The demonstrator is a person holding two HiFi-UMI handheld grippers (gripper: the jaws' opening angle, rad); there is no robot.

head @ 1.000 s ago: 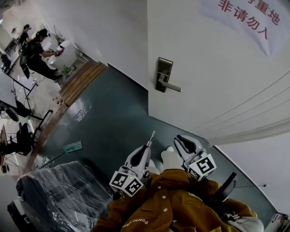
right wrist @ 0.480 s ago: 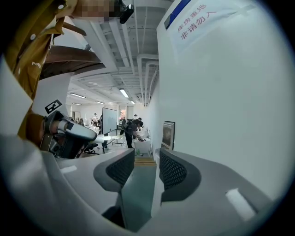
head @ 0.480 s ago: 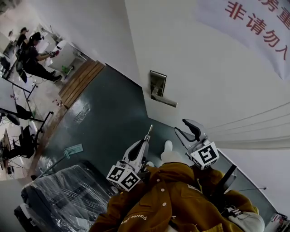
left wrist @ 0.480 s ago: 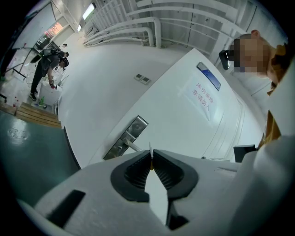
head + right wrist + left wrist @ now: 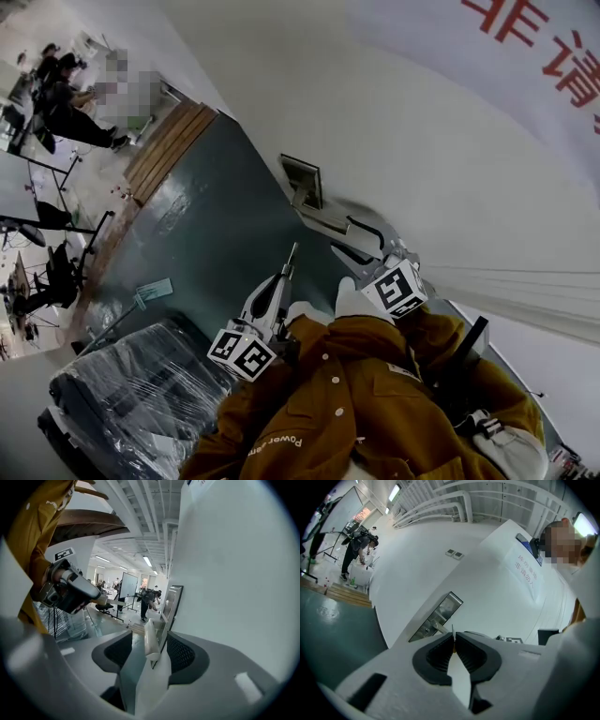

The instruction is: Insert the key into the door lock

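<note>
The silver lock plate (image 5: 302, 181) with its lever handle (image 5: 328, 221) sits on the white door (image 5: 441, 159). My left gripper (image 5: 284, 272) is shut on a thin metal key (image 5: 292, 254) that points up at the plate from just below it. In the left gripper view the key blade (image 5: 453, 631) sticks out of the shut jaws, close to the plate (image 5: 440, 612). My right gripper (image 5: 361, 242) is at the handle with its jaws opening. In the right gripper view the handle's end (image 5: 151, 640) lies between the pads, which do not press on it.
A banner with red characters (image 5: 534, 37) hangs on the door. A plastic-wrapped bulky object (image 5: 131, 394) stands at lower left on the dark green floor (image 5: 206, 225). A wooden step (image 5: 169, 155) and people by desks (image 5: 56, 89) are far back left.
Both grippers have moved up toward the lock plate and handle. The right jaws have gone from nearly shut to wide open. The door fills more of the head view.
</note>
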